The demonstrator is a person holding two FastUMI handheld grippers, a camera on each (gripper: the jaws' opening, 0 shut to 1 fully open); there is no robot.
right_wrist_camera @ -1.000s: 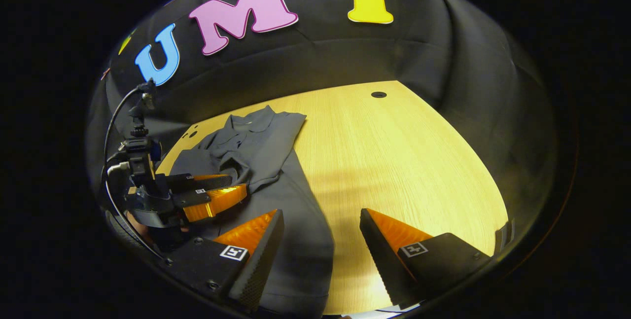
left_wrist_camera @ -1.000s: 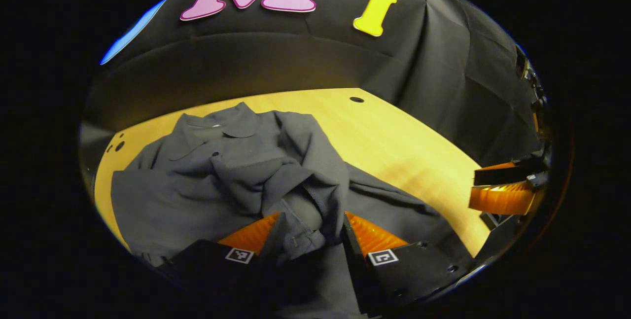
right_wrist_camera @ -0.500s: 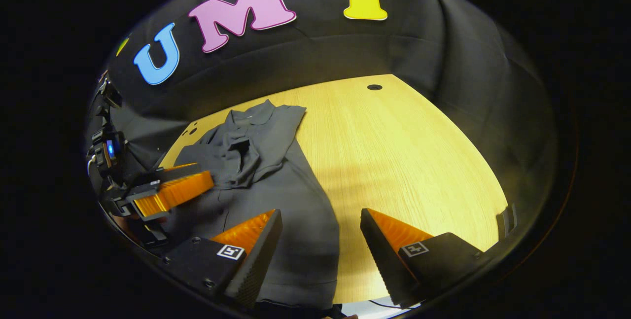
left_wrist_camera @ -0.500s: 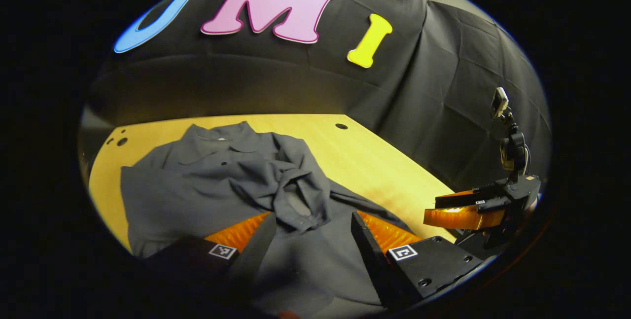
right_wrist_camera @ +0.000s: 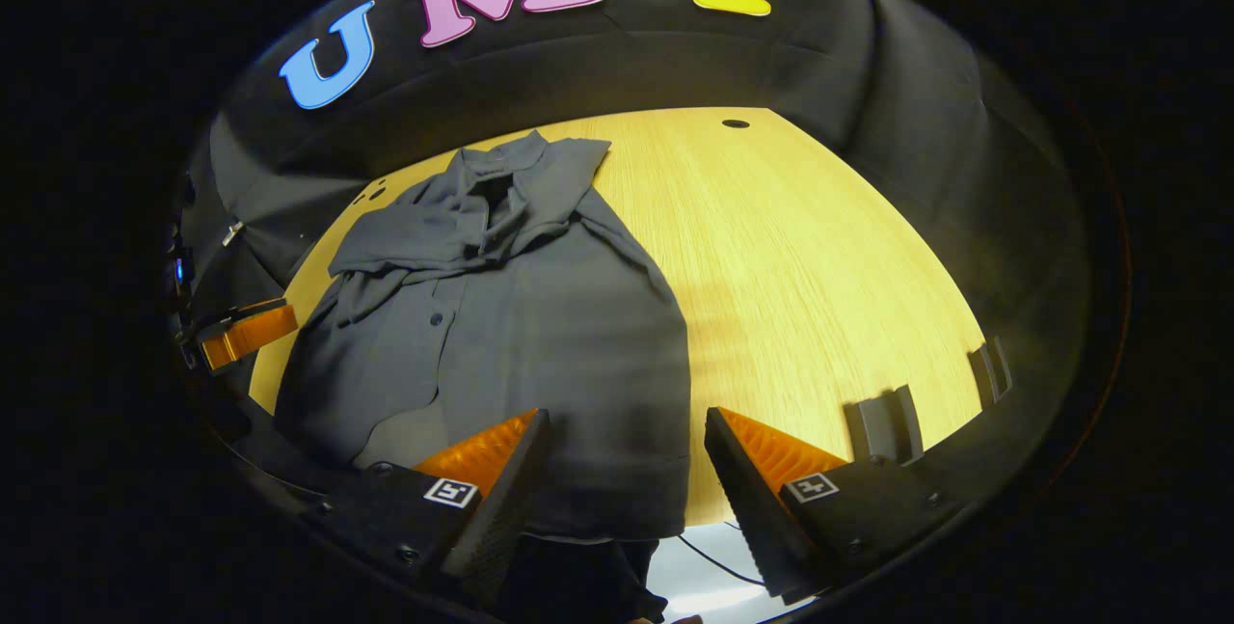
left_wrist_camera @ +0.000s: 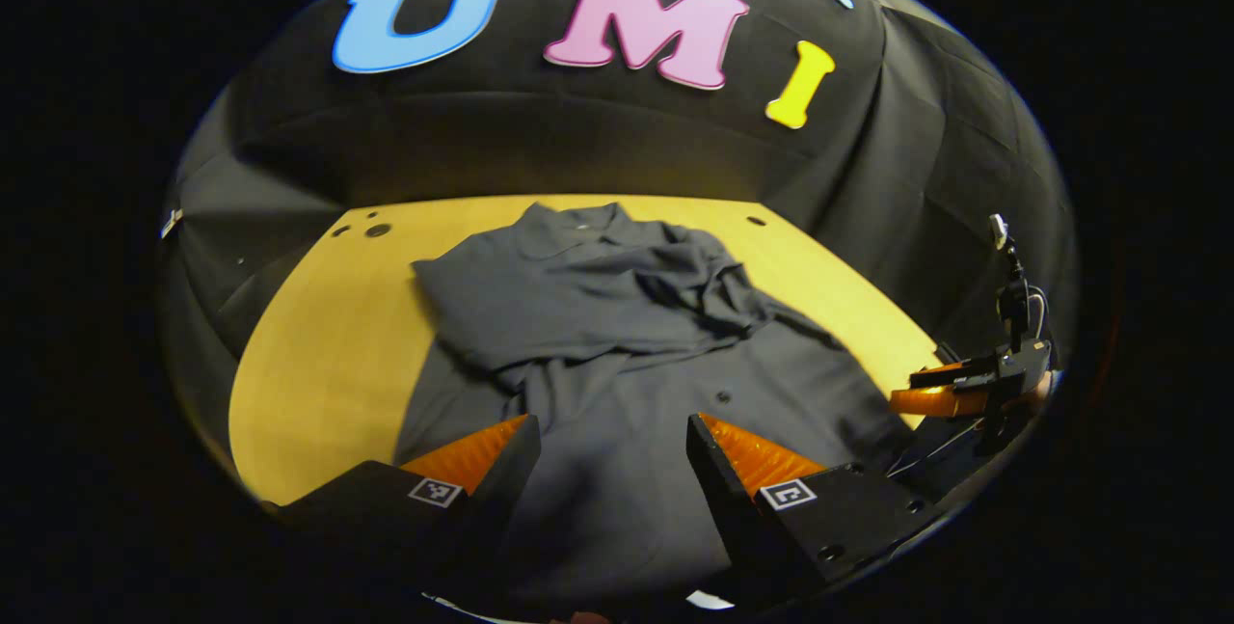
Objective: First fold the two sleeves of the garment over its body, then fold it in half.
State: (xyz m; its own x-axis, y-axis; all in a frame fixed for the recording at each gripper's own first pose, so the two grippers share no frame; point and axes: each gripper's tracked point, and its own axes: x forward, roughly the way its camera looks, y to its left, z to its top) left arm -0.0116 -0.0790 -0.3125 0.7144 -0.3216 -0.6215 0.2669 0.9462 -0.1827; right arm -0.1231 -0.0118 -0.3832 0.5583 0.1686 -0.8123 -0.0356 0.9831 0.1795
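A dark grey button shirt [left_wrist_camera: 617,354] lies on the wooden table [left_wrist_camera: 318,344], collar at the far end, hem toward me. Both sleeves [left_wrist_camera: 675,282] are folded over the chest in a rumpled heap. My left gripper [left_wrist_camera: 607,455] hovers open above the lower part of the shirt with nothing between its fingers. In the right gripper view the same shirt [right_wrist_camera: 521,315] stretches from the collar down to the near table edge, and my right gripper [right_wrist_camera: 622,455] is open over its hem corner, holding nothing. The right gripper [left_wrist_camera: 950,393] also shows far right in the left gripper view.
Bare wooden table [right_wrist_camera: 829,257] spreads to the right of the shirt. Two grey brackets [right_wrist_camera: 882,426] sit at the near right table edge. Small holes [left_wrist_camera: 376,230] mark the far left corner, another hole [right_wrist_camera: 735,123] the far right. The left gripper [right_wrist_camera: 241,335] shows at far left.
The left gripper let go of the sleeve, which now lies on the chest, and drew back toward the hem. The right gripper also pulled back toward the near edge.
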